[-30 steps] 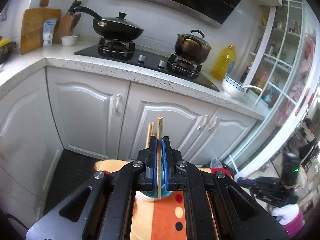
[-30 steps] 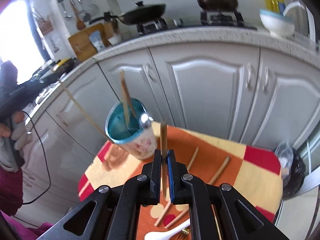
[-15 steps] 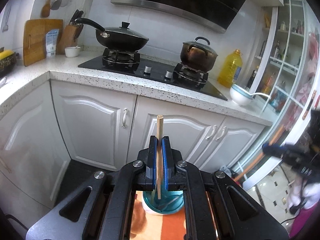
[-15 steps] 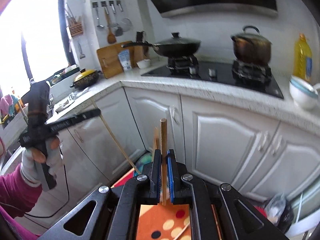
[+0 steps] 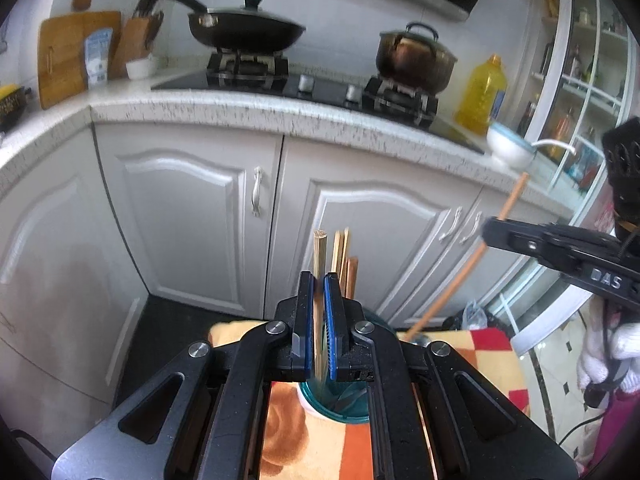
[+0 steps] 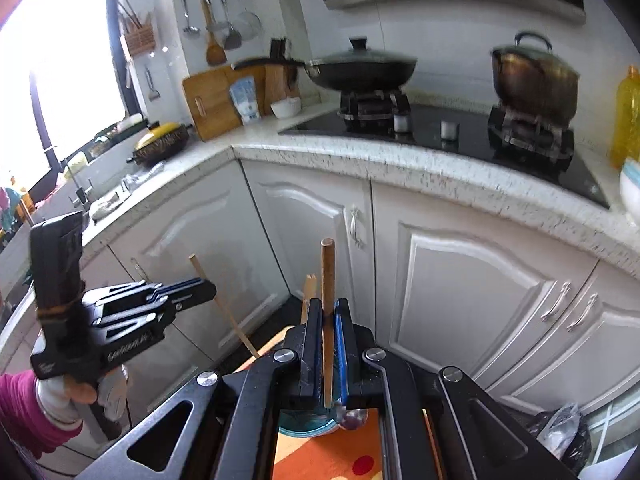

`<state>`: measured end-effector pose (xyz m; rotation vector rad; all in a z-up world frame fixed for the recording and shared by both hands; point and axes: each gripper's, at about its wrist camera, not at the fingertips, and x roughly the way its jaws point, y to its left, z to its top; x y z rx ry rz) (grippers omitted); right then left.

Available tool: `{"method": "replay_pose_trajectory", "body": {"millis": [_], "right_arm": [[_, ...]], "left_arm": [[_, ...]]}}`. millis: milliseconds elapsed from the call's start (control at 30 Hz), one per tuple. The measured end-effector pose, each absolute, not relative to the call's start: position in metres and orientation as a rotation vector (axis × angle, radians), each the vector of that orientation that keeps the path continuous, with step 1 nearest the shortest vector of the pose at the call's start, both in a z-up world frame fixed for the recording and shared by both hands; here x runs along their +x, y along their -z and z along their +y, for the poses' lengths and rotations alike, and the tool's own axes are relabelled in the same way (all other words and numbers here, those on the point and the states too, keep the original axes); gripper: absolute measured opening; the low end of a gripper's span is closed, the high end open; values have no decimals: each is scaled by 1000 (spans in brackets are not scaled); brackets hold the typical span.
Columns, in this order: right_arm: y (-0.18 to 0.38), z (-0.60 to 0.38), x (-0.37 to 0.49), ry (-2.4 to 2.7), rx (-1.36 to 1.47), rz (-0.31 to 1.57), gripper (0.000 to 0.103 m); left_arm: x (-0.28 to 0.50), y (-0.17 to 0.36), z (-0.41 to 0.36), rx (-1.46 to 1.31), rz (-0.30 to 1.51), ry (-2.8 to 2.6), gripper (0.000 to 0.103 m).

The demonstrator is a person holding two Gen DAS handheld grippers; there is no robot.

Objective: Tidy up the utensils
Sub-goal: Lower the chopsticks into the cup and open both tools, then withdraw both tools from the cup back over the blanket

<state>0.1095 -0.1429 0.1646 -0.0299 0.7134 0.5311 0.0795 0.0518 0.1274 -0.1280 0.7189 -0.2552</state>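
Teal cup [image 5: 334, 398], bottom centre, now under both tips. Pale chopstick [image 5: 319, 264] clamped in left gripper [image 5: 319, 320], lowered toward the rim; brown chopstick [image 6: 328, 300] clamped in right gripper [image 6: 329, 344], swung in alongside. Dropping-in judged imminent.

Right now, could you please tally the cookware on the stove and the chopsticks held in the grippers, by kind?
Pans: 1
Pots: 1
Held chopsticks: 2, one per gripper
Total: 4
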Motion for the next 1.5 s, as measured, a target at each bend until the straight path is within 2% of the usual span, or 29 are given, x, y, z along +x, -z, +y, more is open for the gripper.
{"method": "replay_pose_trajectory", "body": {"millis": [200, 400, 467, 533, 567, 600, 1200, 1500], "right_arm": [[-116, -133, 138, -551, -14, 823, 6], [-74, -125, 156, -570, 23, 906, 5], [-68, -130, 161, -567, 70, 920, 6], [-67, -134, 160, -551, 72, 920, 15], [-67, -135, 158, -547, 74, 919, 29], [-68, -137, 156, -547, 84, 917, 35], [-87, -148, 122, -465, 70, 877, 37], [-98, -165, 64, -410, 54, 822, 39]], "left_arm": [[85, -100, 40, -118, 771, 261, 4], [88, -95, 39, -144, 779, 257, 4], [87, -96, 40, -144, 780, 258, 7], [86, -97, 40, -142, 775, 261, 20], [84, -99, 39, -148, 769, 263, 32], [82, -100, 40, -159, 761, 267, 36], [32, -115, 25, -126, 733, 271, 40], [8, -112, 4, -69, 728, 290, 42]]}}
